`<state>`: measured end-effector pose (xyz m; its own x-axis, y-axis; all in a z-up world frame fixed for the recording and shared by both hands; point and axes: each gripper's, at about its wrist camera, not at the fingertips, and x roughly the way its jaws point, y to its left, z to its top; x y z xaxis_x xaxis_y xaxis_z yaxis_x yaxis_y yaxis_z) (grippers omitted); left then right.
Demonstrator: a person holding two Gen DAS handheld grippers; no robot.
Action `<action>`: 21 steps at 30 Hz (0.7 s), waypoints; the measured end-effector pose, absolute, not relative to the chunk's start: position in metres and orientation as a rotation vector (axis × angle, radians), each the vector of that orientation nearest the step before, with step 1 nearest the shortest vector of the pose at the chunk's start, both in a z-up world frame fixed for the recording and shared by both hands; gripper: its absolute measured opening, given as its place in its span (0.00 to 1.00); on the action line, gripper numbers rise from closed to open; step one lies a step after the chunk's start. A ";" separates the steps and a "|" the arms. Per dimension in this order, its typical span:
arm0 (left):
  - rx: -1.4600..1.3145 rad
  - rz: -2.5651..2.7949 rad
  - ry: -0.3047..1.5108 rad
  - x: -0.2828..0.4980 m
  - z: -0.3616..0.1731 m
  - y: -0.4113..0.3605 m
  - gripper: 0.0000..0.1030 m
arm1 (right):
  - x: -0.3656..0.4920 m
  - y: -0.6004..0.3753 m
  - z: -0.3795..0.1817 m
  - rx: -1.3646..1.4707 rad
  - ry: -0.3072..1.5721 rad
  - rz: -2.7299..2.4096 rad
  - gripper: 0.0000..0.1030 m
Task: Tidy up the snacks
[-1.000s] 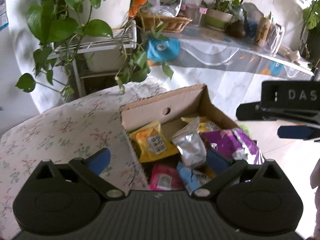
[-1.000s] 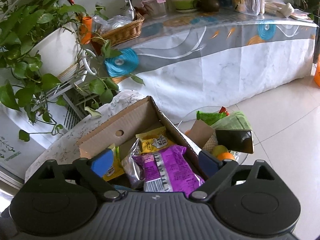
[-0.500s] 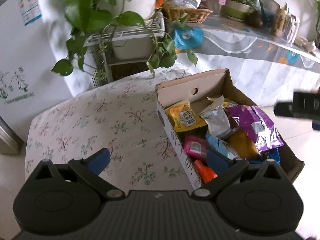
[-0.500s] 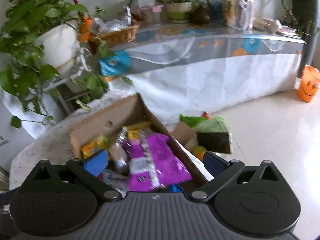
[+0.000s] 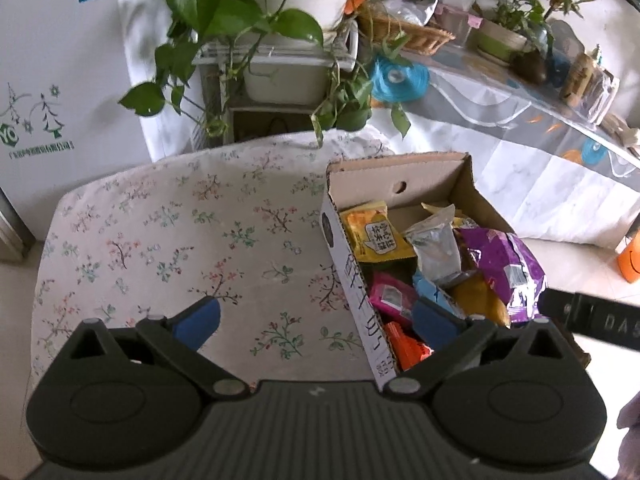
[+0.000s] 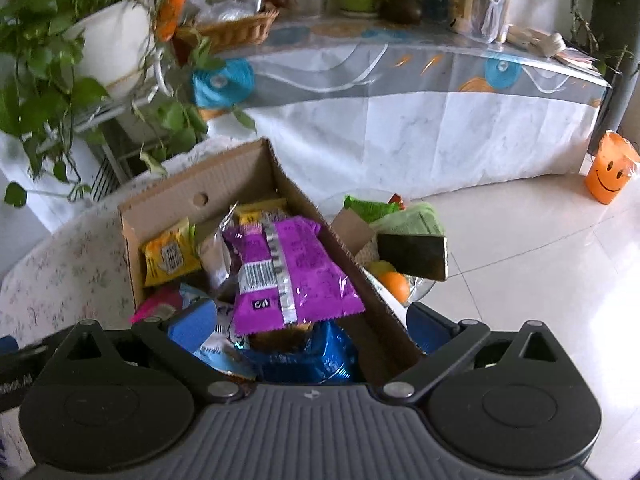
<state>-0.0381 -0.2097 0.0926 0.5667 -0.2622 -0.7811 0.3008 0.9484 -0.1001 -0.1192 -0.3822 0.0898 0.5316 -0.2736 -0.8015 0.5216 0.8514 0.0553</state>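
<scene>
1. Left wrist view. The left gripper hangs above the table with its fingers spread wide and nothing between them; one blue pad is over the floral cloth, the other over the box.
2. Left wrist view, the snacks. The open cardboard box stands on the cloth at the table's right edge. It holds a loose heap of packets: a yellow pack at the far end, a silver pack beside it, a purple bag on top to the right, with pink and orange packs nearer. No packet lies on the visible cloth.
3. Left wrist view, margin. A black bar of the other tool enters at the right edge, past the box.
4. Right wrist view. The right gripper hovers over the near end of the box, fingers likewise spread and holding nothing; the right pad is just outside the box's right wall.
5. Right wrist view, the snacks. The purple bag lies uppermost, barcode up, over a blue bag; the yellow pack rests against the left wall. Beyond the right wall, a glass dish carries fruit, a green pack and other items.
6. Progress. All snacks seen on the table are inside the box, which fits a finished gathering. They lie unsorted, though, which equally fits a box waiting to be emptied or arranged. Whether the dish items belong to the task cannot be told.
</scene>
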 end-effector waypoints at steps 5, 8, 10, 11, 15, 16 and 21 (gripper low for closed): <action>0.057 -0.298 0.927 -0.034 0.087 -0.218 0.99 | -0.116 -0.384 0.085 0.301 0.918 -0.511 1.00; 0.071 -0.271 0.930 -0.031 0.085 -0.222 0.99 | -0.113 -0.386 0.083 0.306 0.931 -0.519 1.00; 0.079 -0.262 0.931 -0.030 0.083 -0.223 0.99 | -0.112 -0.385 0.081 0.292 0.938 -0.528 1.00; 0.079 -0.257 0.934 -0.028 0.083 -0.223 0.99 | -0.111 -0.384 0.081 0.281 0.941 -0.533 1.00; 0.066 -0.242 0.957 -0.021 0.080 -0.223 0.99 | -0.108 -0.383 0.080 0.265 0.950 -0.536 1.00; 0.065 -0.237 0.963 -0.020 0.080 -0.223 0.99 | -0.107 -0.382 0.080 0.261 0.953 -0.536 1.00; 0.087 -0.223 0.966 -0.019 0.080 -0.230 0.99 | -0.103 -0.379 0.079 0.246 0.963 -0.528 1.00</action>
<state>-0.0189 -0.2297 0.0801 0.5476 -0.1488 -0.8234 0.2265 0.9737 -0.0254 -0.1030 -0.3791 0.0787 0.4582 -0.3172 -0.8303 0.5297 0.8476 -0.0315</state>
